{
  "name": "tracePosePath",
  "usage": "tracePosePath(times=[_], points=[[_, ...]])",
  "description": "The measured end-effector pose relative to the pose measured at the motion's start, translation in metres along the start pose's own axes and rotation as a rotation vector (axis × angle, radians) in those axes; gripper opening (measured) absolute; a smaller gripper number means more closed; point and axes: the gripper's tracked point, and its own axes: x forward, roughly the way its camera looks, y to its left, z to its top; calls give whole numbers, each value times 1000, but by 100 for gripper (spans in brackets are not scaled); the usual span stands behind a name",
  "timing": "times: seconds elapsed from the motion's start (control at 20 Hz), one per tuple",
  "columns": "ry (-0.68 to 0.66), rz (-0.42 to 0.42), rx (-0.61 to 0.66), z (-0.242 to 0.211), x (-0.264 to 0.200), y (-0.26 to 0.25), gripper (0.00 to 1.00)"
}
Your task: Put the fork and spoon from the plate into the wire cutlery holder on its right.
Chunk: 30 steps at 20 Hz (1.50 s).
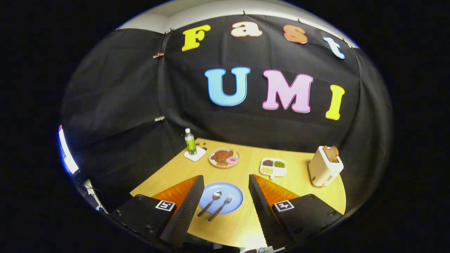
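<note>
gripper high over plate, nothing grasped, holder not located

gripper view: the gripper (pixel 225 211) hangs above the light wooden tabletop (pixel 299 179) with its two fingers spread wide and nothing between the pads. between the fingers, down on the table, sits the round blue plate (pixel 233 191). on it lie the metal spoon with a brown handle (pixel 212 202) and the metal fork with a brown handle (pixel 222 206), side by side, nearly parallel, handles toward the camera, heads pointing away. they look close together, maybe touching at the handles, can't tell. beyond the plate: a round plate of mock food (pixel 224 157), a green plastic bottle (pixel 190 141) on a white square coaster (pixel 195 154), a white divided tray with three fillings (pixel 273 166), and a cream toaster with toast in it (pixel 325 166) off to the right. the wire cutlery holder i can't pick out; the right finger covers the table just right of the plate, so it may sit behind it.

risks, as judgement: fork and spoon lie so close that one closing could catch both or nudge the neighbour off the plate. thin flat handles on a smooth plate can slip or pivot out of the pads. descending from this height with the holder unseen, the right finger could knock it. dropping cutlery in tilted could snag on the wires.
</note>
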Motion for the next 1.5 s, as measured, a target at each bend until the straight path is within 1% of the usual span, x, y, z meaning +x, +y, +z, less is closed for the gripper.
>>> tracePosePath(times=[0.15,0.35,0.45,0.5,0.75,0.95,1.0,1.1,1.2,1.3,1.45,1.5], points=[[162,47,-1,-46,34,15,86],[288,50,19,-95,82,19,86],[356,44,44,-122,101,19,83],[386,43,63,-135,111,19,80],[501,21,119,-191,159,19,80],[567,-20,85,-227,187,11,80],[581,-28,82,-235,193,9,75],[607,-38,77,-249,202,7,72],[634,-55,68,-260,207,2,72],[658,-75,66,-267,211,-2,67],[693,-90,80,-276,215,-5,55],[686,-102,93,-274,219,-8,43]])
